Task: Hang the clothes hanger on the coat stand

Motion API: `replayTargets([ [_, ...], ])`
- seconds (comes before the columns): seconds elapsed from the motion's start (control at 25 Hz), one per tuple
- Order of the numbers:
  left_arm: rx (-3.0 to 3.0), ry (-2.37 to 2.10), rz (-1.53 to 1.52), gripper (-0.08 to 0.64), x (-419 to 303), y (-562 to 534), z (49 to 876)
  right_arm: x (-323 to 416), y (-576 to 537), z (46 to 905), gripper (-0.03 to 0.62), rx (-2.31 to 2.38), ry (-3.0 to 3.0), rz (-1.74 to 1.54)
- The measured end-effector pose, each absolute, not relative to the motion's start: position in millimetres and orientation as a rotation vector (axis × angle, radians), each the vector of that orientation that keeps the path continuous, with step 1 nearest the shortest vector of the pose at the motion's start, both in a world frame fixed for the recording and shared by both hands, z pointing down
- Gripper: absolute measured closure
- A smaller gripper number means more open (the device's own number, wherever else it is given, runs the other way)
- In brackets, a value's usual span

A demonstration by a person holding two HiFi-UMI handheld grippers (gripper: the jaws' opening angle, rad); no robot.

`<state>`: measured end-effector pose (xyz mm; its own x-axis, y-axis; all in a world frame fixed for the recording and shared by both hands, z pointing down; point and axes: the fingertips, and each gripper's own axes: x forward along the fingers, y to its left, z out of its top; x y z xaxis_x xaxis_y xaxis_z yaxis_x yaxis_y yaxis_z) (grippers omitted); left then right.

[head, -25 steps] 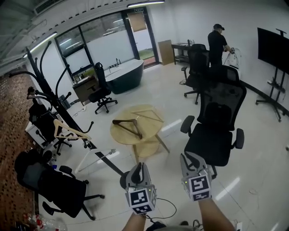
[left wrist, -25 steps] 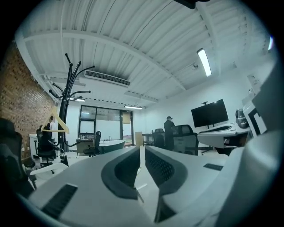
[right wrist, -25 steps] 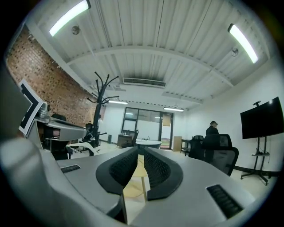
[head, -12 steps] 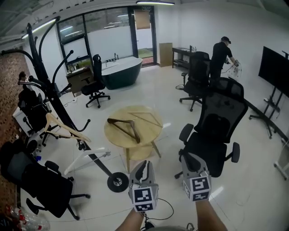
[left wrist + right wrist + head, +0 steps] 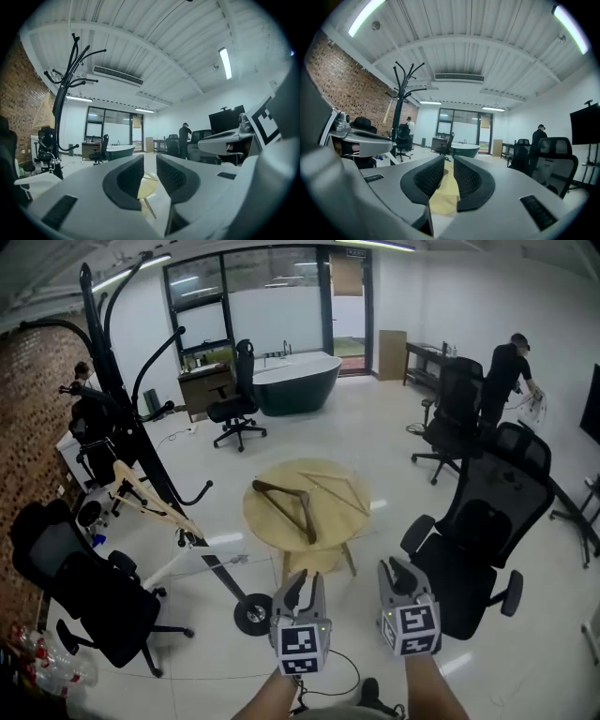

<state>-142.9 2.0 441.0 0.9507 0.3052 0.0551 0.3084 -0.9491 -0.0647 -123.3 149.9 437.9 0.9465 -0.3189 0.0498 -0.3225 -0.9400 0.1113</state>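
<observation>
A dark brown clothes hanger [image 5: 286, 507] lies on the round wooden table [image 5: 347, 521], with a pale wooden hanger [image 5: 336, 487] beside it. The black coat stand [image 5: 122, 409] rises at the left, and a light wooden hanger [image 5: 141, 498] hangs on it. My left gripper [image 5: 302, 581] and right gripper [image 5: 394, 570] are held low, short of the table. The left gripper [image 5: 150, 164] is open and empty. The right gripper [image 5: 449, 166] has just been opening; its jaws stand a little apart with nothing between them. Both gripper views show the stand [image 5: 58, 117] [image 5: 397, 112].
Black office chairs stand at the left [image 5: 89, 601] and right [image 5: 478, 540]. A white frame ends in a wheel [image 5: 253, 613] beside the table. A dark bathtub [image 5: 295, 381] sits at the back. A person [image 5: 506, 371] stands far right, a brick wall [image 5: 28, 427] at left.
The whole view has swung, so the table and coat stand have slid rightward in the picture. Both grippers stay low in front, still empty.
</observation>
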Motion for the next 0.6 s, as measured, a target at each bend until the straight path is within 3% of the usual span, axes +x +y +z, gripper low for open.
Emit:
replayTargets([
  [0.2, -3.051, -0.310, -0.072, 0.471, -98.9, 36.4, 438.2, -62.8, 176.5, 444.1, 0.532, 2.942, -0.666, 0.057],
  [0.6, -3.036, -0.029, -0.120, 0.545, -28.9, 62.3, 447.2, 29.2, 195.6, 466.4, 0.515, 2.887, -0.896, 0.135],
])
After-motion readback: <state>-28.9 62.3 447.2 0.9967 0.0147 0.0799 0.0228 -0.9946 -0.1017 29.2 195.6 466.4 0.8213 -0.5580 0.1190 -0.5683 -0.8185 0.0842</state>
